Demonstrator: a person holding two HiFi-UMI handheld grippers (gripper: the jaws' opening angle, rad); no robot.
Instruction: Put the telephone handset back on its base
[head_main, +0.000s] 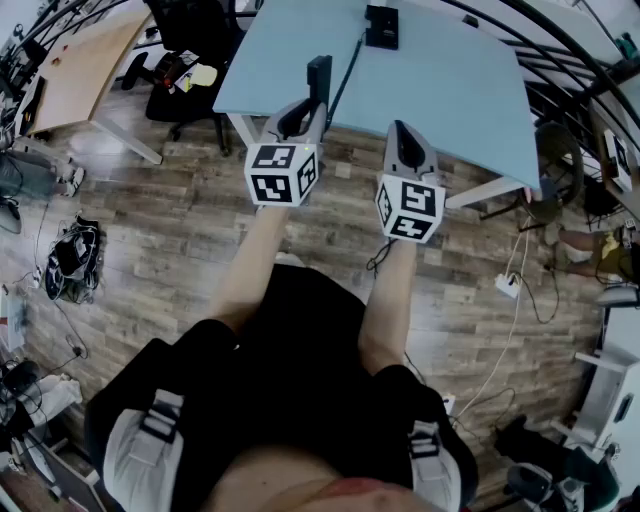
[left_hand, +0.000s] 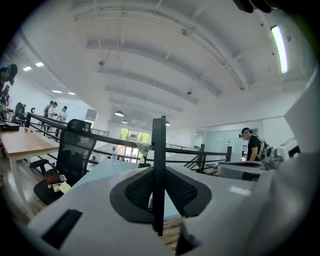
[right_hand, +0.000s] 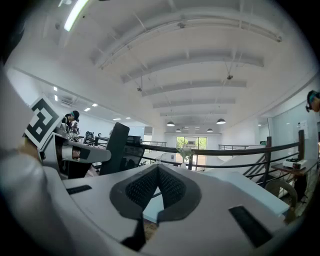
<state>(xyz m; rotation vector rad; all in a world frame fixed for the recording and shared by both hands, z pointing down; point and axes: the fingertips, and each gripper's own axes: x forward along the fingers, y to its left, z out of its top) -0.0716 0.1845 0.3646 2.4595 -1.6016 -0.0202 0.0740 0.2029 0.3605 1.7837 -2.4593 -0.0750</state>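
Though empty, right tongs (right_hand: 158, 172) pressed together; left tongs (left_hand: 158, 186) tight on slim flat black handset (left_hand: 158, 150).

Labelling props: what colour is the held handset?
Black handset, clearest in left gripper view.

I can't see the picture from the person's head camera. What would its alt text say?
Seen from above, a person's left gripper grips a black telephone handset over the near edge of a pale blue table. Its cord runs to the base farther back. The right gripper is shut and empty.
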